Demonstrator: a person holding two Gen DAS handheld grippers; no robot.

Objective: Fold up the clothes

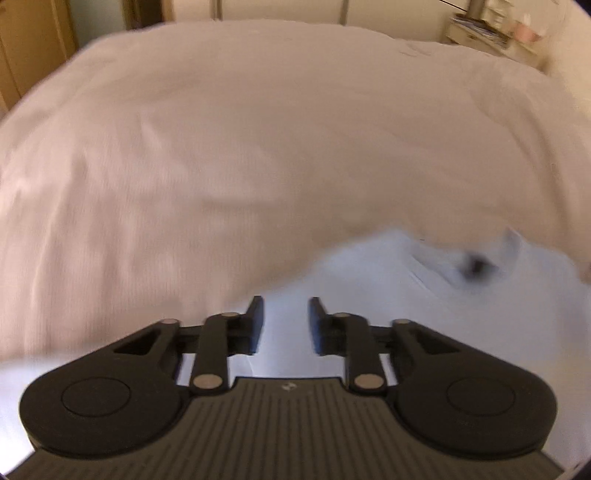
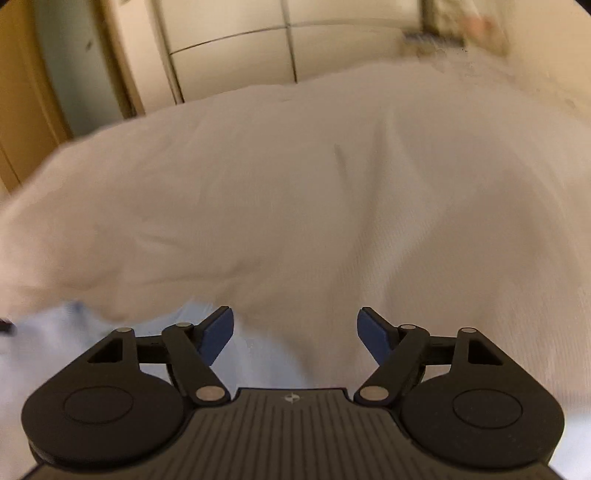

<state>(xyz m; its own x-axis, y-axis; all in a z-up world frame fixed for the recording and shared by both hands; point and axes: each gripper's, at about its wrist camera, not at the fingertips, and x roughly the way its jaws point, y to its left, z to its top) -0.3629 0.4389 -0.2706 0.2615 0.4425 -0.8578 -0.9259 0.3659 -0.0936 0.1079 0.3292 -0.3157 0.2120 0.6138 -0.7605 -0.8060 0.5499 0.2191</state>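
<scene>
A pale blue garment [image 1: 424, 306] is lying on the near part of a bed covered by a cream bedspread [image 1: 258, 147]. In the left wrist view the garment is spreading from under the left gripper [image 1: 286, 317] toward the right, and a small dark spot, too blurred to identify, is showing on it at the right. The left gripper is being held over the garment with its black fingers [image 1: 256, 317] parted by a moderate gap; nothing is being gripped between them, and only cloth is seen through the gap.

In the right wrist view the garment [image 2: 258, 354] is lying at the near left, partly under the right gripper [image 2: 294, 330], whose blue-padded fingers [image 2: 218, 332] are being held wide apart, wider than those of the left. Nothing is being held between them. The bedspread [image 2: 332, 184] is stretching away to the far side, creased in long folds. Both views are being smeared by motion blur. Beyond the bed a panelled wall [image 2: 240, 48] is being shown, and at the far right a cluttered shelf [image 1: 491, 29] is appearing.
</scene>
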